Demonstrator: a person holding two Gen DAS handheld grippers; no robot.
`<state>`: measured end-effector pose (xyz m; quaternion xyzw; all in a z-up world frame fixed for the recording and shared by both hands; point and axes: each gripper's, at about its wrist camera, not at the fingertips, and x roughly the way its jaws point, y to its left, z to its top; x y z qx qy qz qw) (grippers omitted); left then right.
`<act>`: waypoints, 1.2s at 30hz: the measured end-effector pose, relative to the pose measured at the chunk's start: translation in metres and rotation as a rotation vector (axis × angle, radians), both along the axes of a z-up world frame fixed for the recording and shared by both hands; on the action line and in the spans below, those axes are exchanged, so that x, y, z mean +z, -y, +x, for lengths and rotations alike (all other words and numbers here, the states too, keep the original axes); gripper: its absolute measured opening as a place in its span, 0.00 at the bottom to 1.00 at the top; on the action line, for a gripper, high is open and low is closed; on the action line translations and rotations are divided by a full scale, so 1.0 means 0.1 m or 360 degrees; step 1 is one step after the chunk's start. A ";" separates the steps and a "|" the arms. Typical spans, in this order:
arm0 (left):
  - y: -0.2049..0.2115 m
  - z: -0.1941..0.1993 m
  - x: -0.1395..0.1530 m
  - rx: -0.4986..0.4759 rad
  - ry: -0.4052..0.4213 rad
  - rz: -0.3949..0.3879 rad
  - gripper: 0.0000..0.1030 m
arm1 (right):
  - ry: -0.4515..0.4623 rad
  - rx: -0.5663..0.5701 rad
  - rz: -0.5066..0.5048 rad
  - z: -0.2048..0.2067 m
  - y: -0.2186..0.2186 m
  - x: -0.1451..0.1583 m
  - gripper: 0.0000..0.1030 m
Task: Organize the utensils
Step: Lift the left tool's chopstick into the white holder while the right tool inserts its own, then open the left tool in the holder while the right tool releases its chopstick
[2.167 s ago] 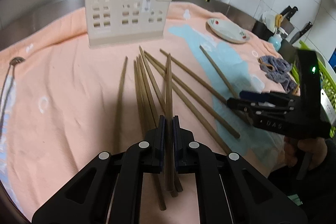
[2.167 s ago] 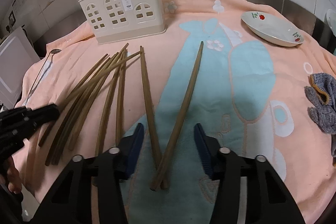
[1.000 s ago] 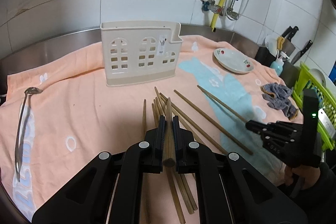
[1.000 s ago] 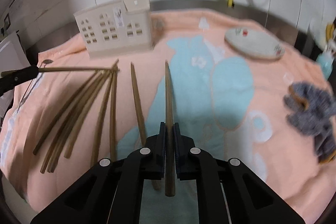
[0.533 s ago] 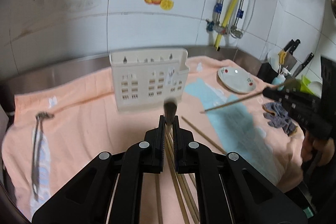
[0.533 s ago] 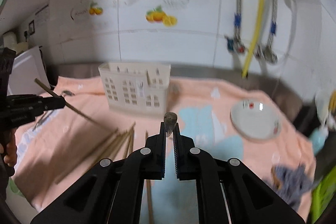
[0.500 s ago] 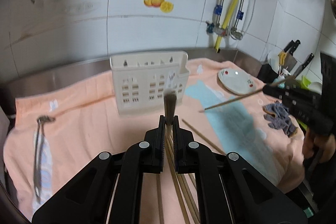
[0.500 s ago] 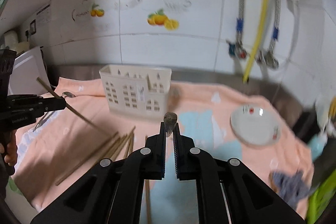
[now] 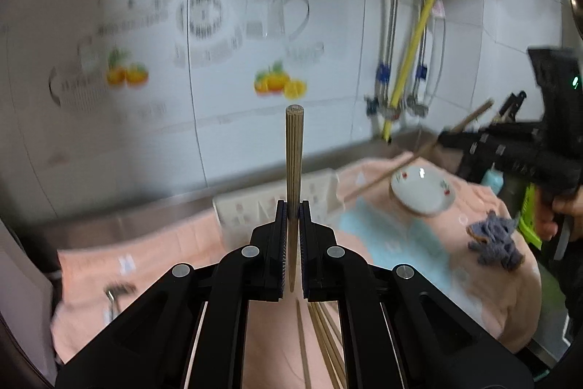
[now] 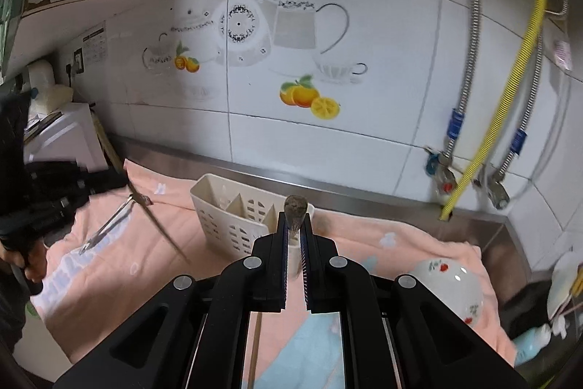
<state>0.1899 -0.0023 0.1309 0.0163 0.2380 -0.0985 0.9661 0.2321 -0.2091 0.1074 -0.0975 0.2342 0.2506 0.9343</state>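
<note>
In the left wrist view my left gripper (image 9: 291, 208) is shut on a wooden chopstick (image 9: 294, 152) that stands nearly upright, blunt end up. The cream slotted utensil holder (image 9: 320, 195) sits just behind it on the peach towel. At the right, my right gripper (image 9: 450, 138) holds another chopstick (image 9: 382, 175) slanting down toward the holder. In the right wrist view the right gripper (image 10: 294, 225) is shut on that chopstick's end (image 10: 295, 205), above the holder (image 10: 233, 217). The left gripper (image 10: 122, 179) shows at the left with its chopstick (image 10: 156, 225). Several loose chopsticks (image 9: 324, 334) lie on the towel below.
A metal spoon (image 10: 109, 225) lies on the towel (image 10: 400, 243) at the left. A white patterned plate (image 9: 422, 192) and a grey cloth (image 9: 495, 243) lie to the right. Tiled wall, pipes and a yellow hose (image 10: 510, 90) stand behind; knives and a green basket at far right.
Both grippers have risen from the towel, each carrying its chopstick, and tilted up toward the wall. The held chopsticks have swung from lying forward to near upright over the holder.
</note>
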 end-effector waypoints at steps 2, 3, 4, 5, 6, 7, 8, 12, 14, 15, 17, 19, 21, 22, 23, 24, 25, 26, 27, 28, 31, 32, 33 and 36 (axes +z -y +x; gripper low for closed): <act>0.01 0.06 0.14 0.0026 0.0056 0.0035 0.05 | -0.0009 -0.0002 -0.0011 0.09 -0.05 0.00 0.06; 0.02 0.09 0.21 0.0036 0.0077 0.0048 0.05 | -0.0021 -0.0001 -0.0010 0.14 -0.07 0.00 0.06; 0.02 0.15 0.27 0.0046 0.0100 0.0062 0.05 | -0.0039 -0.0001 -0.0004 0.21 -0.09 -0.02 0.06; 0.02 0.20 0.32 0.0063 0.0120 0.0080 0.05 | -0.0047 -0.0005 -0.0008 0.25 -0.11 -0.03 0.06; 0.02 0.24 0.35 0.0074 0.0132 0.0092 0.05 | -0.0057 -0.0008 -0.0011 0.31 -0.13 -0.05 0.06; 0.02 0.30 0.39 0.0092 0.0146 0.0110 0.05 | -0.0070 -0.0006 -0.0011 0.35 -0.14 -0.06 0.06; 0.01 0.37 0.41 0.0112 0.0158 0.0129 0.05 | -0.0087 -0.0007 -0.0014 0.40 -0.16 -0.09 0.06; -0.04 0.60 0.37 0.0152 0.0121 0.0134 0.05 | -0.0144 -0.0005 -0.0049 0.54 -0.23 -0.19 0.06; -0.09 0.74 0.27 0.0174 0.0075 0.0121 0.05 | -0.0166 -0.0004 -0.0079 0.61 -0.28 -0.27 0.06; -0.12 0.79 0.22 0.0183 0.0055 0.0116 0.05 | -0.0181 -0.0002 -0.0084 0.64 -0.29 -0.30 0.06; -0.18 0.90 0.09 0.0194 -0.0007 0.0102 0.05 | -0.0193 -0.0005 -0.0096 0.69 -0.31 -0.35 0.06; -0.22 0.99 -0.04 0.0200 -0.0067 0.0097 0.05 | -0.0217 0.0000 -0.0098 0.75 -0.33 -0.41 0.06; -0.24 1.04 -0.13 0.0209 -0.0103 0.0098 0.05 | -0.0226 -0.0004 -0.0109 0.79 -0.35 -0.47 0.06; -0.25 1.06 -0.18 0.0211 -0.0124 0.0097 0.05 | -0.0231 -0.0004 -0.0109 0.81 -0.36 -0.49 0.06; -0.27 1.09 -0.22 0.0209 -0.0142 0.0095 0.05 | -0.0238 -0.0005 -0.0108 0.82 -0.36 -0.51 0.06; -0.28 1.11 -0.27 0.0214 -0.0157 0.0095 0.05 | -0.0244 -0.0008 -0.0105 0.84 -0.37 -0.54 0.06; -0.29 1.12 -0.29 0.0214 -0.0169 0.0094 0.06 | -0.0252 -0.0010 -0.0099 0.86 -0.37 -0.56 0.06; -0.30 1.13 -0.32 0.0211 -0.0178 0.0092 0.06 | -0.0261 -0.0011 -0.0095 0.87 -0.37 -0.58 0.07; -0.30 1.14 -0.34 0.0214 -0.0184 0.0091 0.06 | -0.0266 -0.0012 -0.0094 0.88 -0.37 -0.59 0.07; -0.31 1.14 -0.36 0.0216 -0.0191 0.0087 0.06 | -0.0267 -0.0013 -0.0092 0.89 -0.37 -0.60 0.07; -0.31 1.13 -0.38 0.0221 -0.0192 0.0088 0.07 | -0.0265 -0.0016 -0.0081 0.89 -0.36 -0.61 0.09; -0.31 1.12 -0.38 0.0215 -0.0192 0.0085 0.07 | -0.0264 -0.0016 -0.0075 0.89 -0.36 -0.60 0.11; -0.31 1.10 -0.38 0.0215 -0.0191 0.0084 0.07 | -0.0262 -0.0017 -0.0072 0.89 -0.36 -0.59 0.14; -0.32 1.04 -0.34 0.0222 -0.0182 0.0079 0.08 | -0.0222 -0.0029 -0.0079 0.83 -0.34 -0.54 0.26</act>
